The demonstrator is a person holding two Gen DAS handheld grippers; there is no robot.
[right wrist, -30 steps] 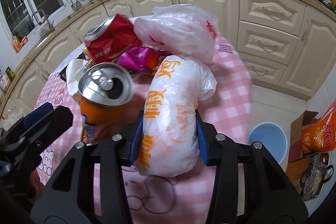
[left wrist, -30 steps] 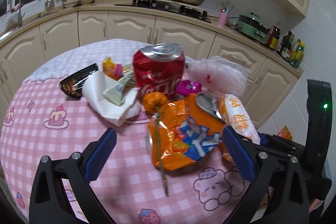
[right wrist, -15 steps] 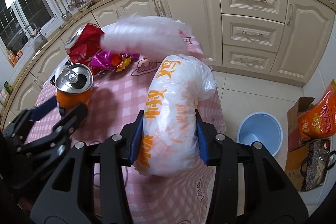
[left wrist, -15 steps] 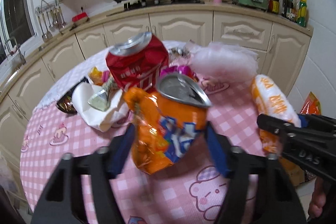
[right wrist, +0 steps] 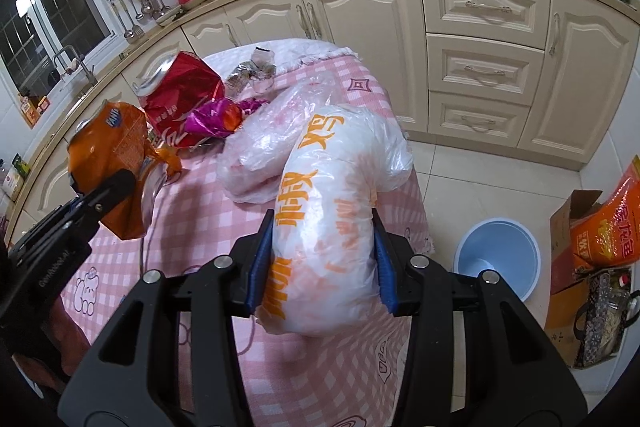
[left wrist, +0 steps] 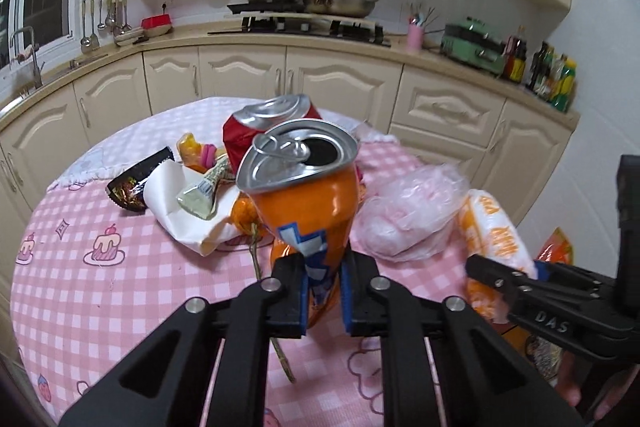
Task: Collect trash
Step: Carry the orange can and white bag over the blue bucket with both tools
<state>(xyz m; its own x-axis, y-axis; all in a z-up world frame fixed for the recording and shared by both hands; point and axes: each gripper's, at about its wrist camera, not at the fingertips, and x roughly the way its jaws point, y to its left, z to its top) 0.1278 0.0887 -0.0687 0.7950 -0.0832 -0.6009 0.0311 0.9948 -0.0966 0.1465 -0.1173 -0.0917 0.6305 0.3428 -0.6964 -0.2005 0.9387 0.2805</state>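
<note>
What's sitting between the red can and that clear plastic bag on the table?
A crumpled magenta foil wrapper lies between the red can and clear plastic bag, seen in the right wrist view.

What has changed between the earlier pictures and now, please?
The left gripper has just been closing and now pinches the crushed orange can, lifted from lying on the table. The right gripper keeps its grip on the white bag; the red can stays put.

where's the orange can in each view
Left wrist: orange can at centre, crushed, lid toward the camera, pinched in the left tool.
Right wrist: orange can at the left edge, lifted off the pink cloth.
Shared landmark: the red can just behind it.
</note>
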